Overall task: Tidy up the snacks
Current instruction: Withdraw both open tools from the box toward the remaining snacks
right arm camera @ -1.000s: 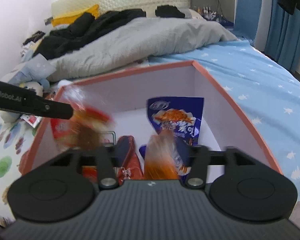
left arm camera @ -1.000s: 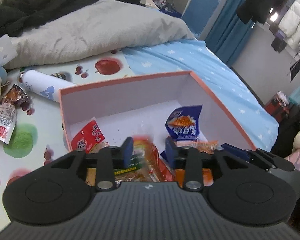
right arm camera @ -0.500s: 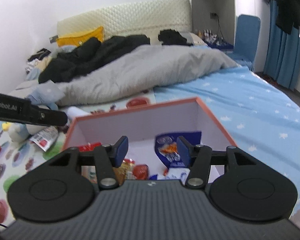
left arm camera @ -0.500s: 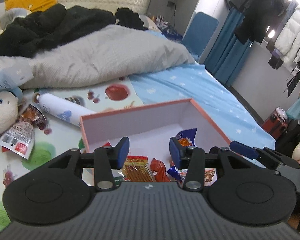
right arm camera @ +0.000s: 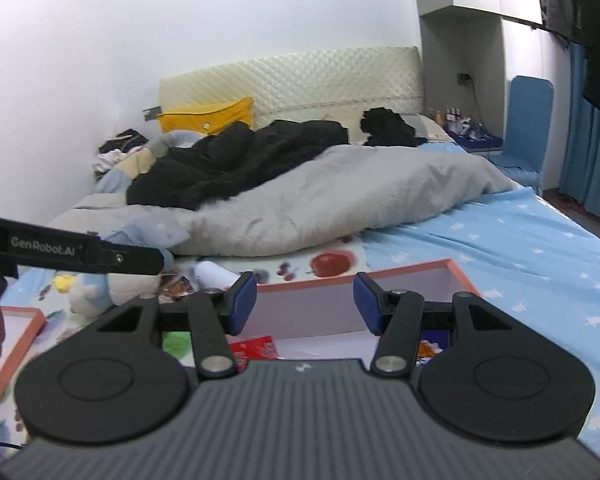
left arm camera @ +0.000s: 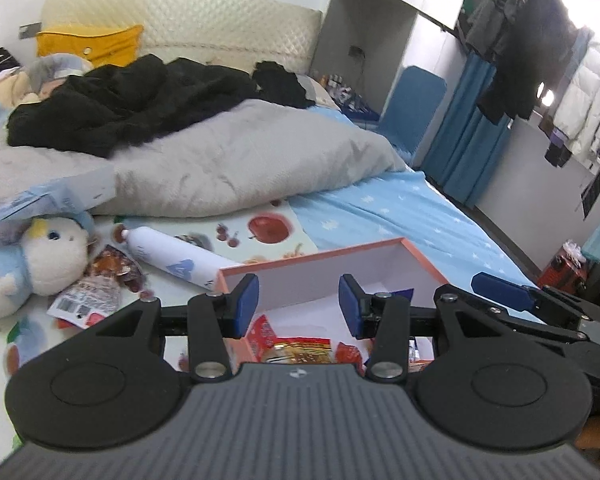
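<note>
An orange-rimmed white box [left arm camera: 332,254] sits on the bed and holds several snack packets, among them a red one [left arm camera: 264,338] and an orange one [left arm camera: 300,354]. My left gripper [left arm camera: 298,304] is open and empty, raised above the box's near side. My right gripper [right arm camera: 304,304] is open and empty, also raised above the box [right arm camera: 412,270]; a red packet [right arm camera: 254,350] and a blue packet [right arm camera: 432,344] show below it. One loose snack packet [left arm camera: 96,288] lies on the fruit-print mat left of the box.
A white bottle [left arm camera: 172,258] and a plush toy [left arm camera: 32,256] lie left of the box. A grey duvet [left arm camera: 236,168] and black clothes [left arm camera: 132,100] cover the bed's far part. An orange-rimmed lid [right arm camera: 12,332] lies at the far left.
Both grippers let their snack packets drop into the box, then opened wider and lifted up and back. The box now looks smaller and lower in both views.
</note>
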`<state>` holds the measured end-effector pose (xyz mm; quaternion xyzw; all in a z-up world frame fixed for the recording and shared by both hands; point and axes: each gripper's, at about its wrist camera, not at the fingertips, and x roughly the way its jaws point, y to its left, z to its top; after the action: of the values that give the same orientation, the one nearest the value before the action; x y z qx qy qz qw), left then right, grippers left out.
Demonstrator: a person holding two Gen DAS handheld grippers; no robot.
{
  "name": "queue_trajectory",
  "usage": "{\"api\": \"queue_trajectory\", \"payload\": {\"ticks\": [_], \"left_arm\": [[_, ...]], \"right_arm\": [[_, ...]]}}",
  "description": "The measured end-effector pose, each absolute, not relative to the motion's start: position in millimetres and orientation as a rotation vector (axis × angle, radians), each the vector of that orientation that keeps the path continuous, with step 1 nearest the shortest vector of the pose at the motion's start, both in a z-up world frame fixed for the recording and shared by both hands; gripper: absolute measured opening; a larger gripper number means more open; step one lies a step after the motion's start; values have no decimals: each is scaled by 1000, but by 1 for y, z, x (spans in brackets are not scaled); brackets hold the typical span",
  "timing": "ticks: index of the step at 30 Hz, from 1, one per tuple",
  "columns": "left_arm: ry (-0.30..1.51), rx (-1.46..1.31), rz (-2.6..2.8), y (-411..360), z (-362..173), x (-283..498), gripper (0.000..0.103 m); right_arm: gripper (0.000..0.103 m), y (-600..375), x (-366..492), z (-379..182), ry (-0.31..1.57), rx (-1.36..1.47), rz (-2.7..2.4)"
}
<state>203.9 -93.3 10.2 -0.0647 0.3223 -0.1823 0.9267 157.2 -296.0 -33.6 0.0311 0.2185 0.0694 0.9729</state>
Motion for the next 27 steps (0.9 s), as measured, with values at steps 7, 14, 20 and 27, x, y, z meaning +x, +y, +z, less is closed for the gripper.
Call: {"api": "queue_trajectory", "payload": {"ticks": [7, 14, 20, 27], "left_arm": [[646, -142, -328, -60, 8, 184, 50], [641, -169, -274, -21, 3, 169, 50], [641, -189, -220, 12, -5, 151, 50], [661, -190, -179, 43, -28, 129, 58]], "right_arm": [[56, -261, 151, -34, 437, 48, 200], [56, -221, 145, -31, 427, 1, 274], [56, -195, 140, -35, 439, -2, 319], [56, -165, 121, -55, 461, -66, 332]]}}
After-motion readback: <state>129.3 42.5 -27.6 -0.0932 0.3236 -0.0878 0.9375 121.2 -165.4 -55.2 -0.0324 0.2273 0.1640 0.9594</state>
